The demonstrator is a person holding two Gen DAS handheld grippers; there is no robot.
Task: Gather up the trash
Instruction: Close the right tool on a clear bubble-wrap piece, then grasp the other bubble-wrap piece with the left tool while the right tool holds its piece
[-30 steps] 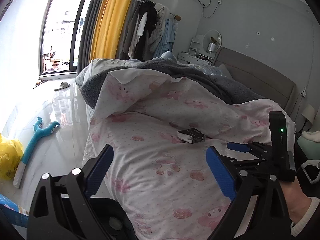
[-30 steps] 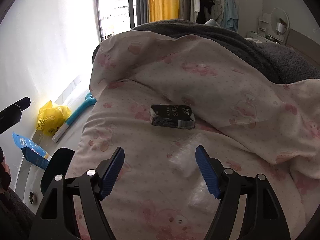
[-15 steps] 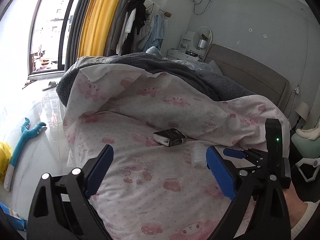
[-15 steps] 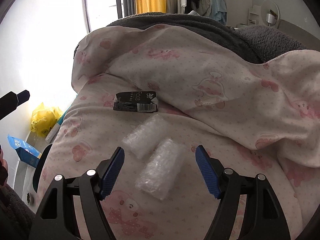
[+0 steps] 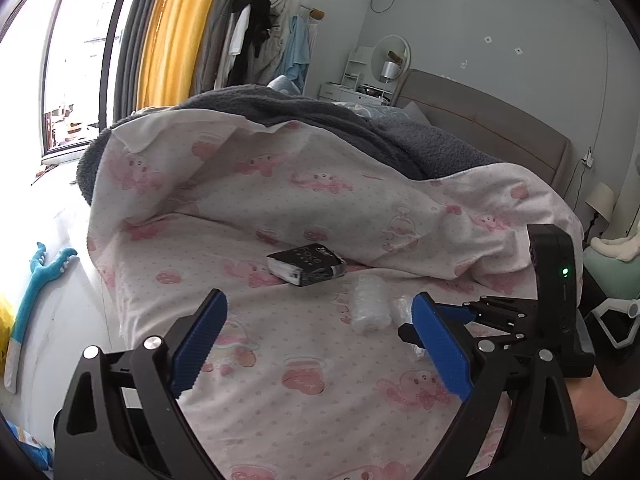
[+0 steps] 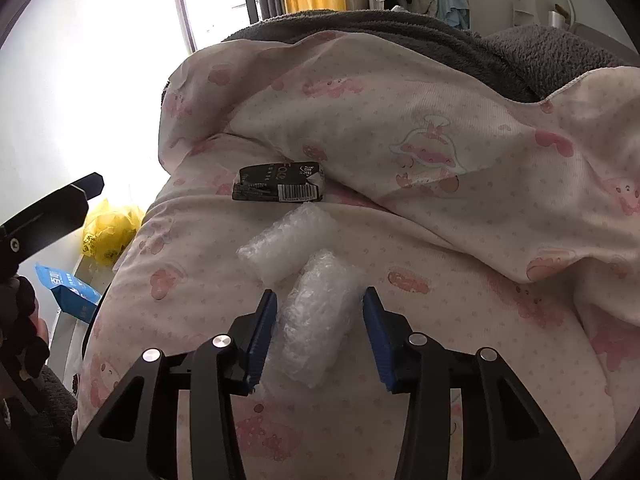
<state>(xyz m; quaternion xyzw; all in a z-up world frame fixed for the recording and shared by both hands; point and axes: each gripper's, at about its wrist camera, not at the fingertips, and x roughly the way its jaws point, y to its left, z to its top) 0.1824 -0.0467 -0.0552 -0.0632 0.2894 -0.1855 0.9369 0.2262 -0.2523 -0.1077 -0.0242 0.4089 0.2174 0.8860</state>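
Bed with pink-patterned quilt [image 6: 460, 216], folded back under a grey blanket [image 6: 400, 36]; the flat stretch in front carries all three pieces of trash. Black wrapper [image 6: 278, 187], lying flat at the foot of the quilt fold. Far bubble-wrap roll [image 6: 286, 242], just beside the wrapper and touching the near one. Near bubble-wrap roll [image 6: 318, 316], lying between the pads of the right gripper [image 6: 320, 334], whose jaws are closing on it; a gap still shows on each side, so no grip yet. Left gripper [image 5: 316, 344], jaws wide apart and empty, hovering over the quilt short of the wrapper. Step in hand, by judgement: first pickup. Next move likely calls for a gentle squeeze, then a straight lift clear of the touching roll. Bed edge falls away at left toward the floor, where a yellow bag [image 6: 106, 228] sits; open room above.
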